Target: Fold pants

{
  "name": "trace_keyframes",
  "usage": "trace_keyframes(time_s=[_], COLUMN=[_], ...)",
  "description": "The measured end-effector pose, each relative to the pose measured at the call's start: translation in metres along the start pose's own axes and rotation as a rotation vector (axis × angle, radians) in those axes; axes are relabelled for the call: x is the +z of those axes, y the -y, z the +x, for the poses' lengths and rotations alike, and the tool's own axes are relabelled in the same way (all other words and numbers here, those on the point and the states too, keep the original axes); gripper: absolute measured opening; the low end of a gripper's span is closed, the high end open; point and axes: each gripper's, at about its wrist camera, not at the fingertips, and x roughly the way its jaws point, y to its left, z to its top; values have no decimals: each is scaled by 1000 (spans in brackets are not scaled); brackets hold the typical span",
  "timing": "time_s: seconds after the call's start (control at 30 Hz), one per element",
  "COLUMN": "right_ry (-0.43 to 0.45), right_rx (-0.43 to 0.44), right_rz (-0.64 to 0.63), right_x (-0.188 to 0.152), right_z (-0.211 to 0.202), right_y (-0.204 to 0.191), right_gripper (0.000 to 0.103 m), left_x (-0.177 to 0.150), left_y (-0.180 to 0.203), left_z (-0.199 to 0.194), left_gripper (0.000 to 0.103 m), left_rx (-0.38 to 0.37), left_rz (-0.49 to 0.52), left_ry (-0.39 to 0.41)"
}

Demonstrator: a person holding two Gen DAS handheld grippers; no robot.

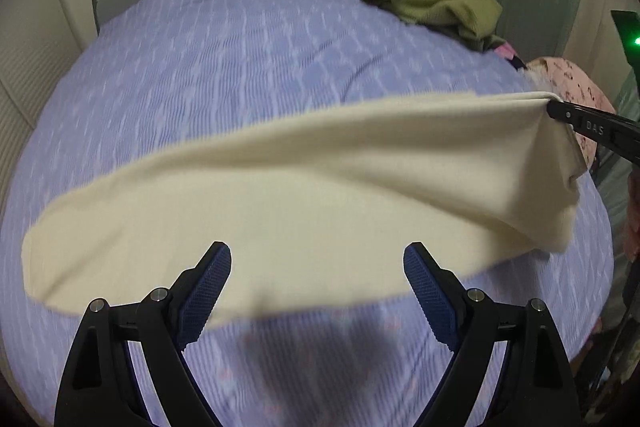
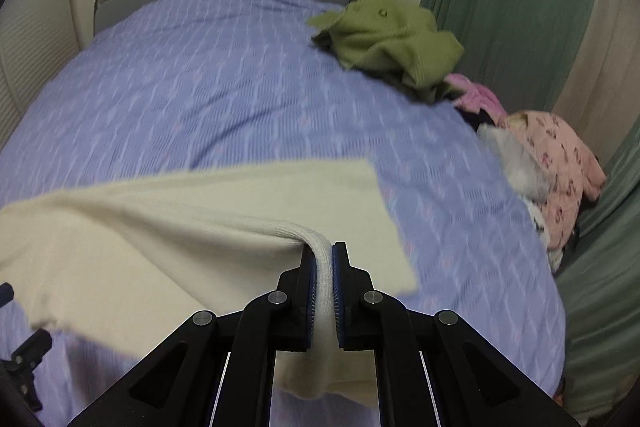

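Cream knit pants point(image 1: 280, 195) stretch across the near part of the bed point(image 1: 224, 67), one end raised off the lilac cover, the other trailing down to it at the left of the left-wrist view.

Step in hand, as I read it: first fold, w/ one end of the pants picked up and carried. Hard to tell waistband from leg hem; the cloth is blurred.

Right gripper point(image 2: 324, 291): fingers clenched on a bunched ridge of the pants, cloth squeezed thin between the pads and hanging below them. Seen from the left wrist, its black tip pinches the pants' right-hand end, which droops in a loose fold under the pinch.

Left gripper point(image 1: 318, 287): fingers spread wide, nothing between them. Pants' near edge lies just beyond and partly under the fingertips; can't say if they touch it.

Next move prob. calls for:
- left fingers to close on the near edge or a corner, so both ends are controlled
- the raised end to be laid over the flat part, edges lined up
- slack kept out of the drooping fold, else it'll crease

Risk: only one pinch holds the cloth, so it may swing or twist.

Other clothes, an olive garment point(image 2: 384, 39) and a pink printed one point(image 2: 560, 163), sit at the bed's far right edge, well apart from the pants.
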Motion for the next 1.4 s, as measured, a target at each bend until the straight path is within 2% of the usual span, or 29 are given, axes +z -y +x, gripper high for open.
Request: trace_keyframes(time_s=[0.13,0.23,0.37,0.47,0.5,0.57,0.6,0.63,0.7,0.77,0.87,0.97,1.03,1.2,1.27,1.3,1.33,1.37,1.4], right_ry=[26,23,6,-10,-15,-25,-31,-35,-45,-46,-51,-121,-180,-232,-235,-229,-220,-201,-167], right_rx=[-2,12,23,31,35,47,53,55,61,64,59,63,90,111,107,115,112,75,26], right_rz=[-28,-39,-44,-22,-14,-1,4,3,-1,-4,-18,-47,-41,-65,-68,-53,-35,-23,-13], right_x=[36,51,53,52,51,51,51,51,52,56,69,83,88,92,93,94,97,101,107], right_z=[31,50,70,81,83,88,90,92,95,96,110,151,186,240,250,253,254,251,245], right_y=[4,8,13,21,25,30,32,32,33,34,36,33,34,32,30,32,36,41,47], right_gripper=[8,8,7,7,7,7,7,7,7,7,7,7,7,7,9,10,22,38,46], left_x=[43,82,135,151,150,150,148,147,152,162,172,172,171,168,170,171,175,182,190], left_y=[3,7,18,34,39,47,50,49,44,38,41,48,48,51,53,53,56,58,60], left_z=[27,52,99,134,146,176,186,197,201,196,207,239,252,264,263,262,259,252,242], left_gripper=[89,93,93,93,92,76,40,14,14,14,14,14,14,17,25,38,58,65,67], left_rx=[-17,-104,-243,-335,-346,-362,-363,-377,-395,-403,-358,-297,-275,-232,-201,-177,-130,-64,-38], left_rz=[77,239,426,522,537,560,562,548,484,416,412,412,400,378,372,368,366,365,356], left_ry=[46,81,-10,-107,-146,-243,-274,-312,-324,-294,-289,-348,-357,-352,-331,-315,-284,-228,-172])
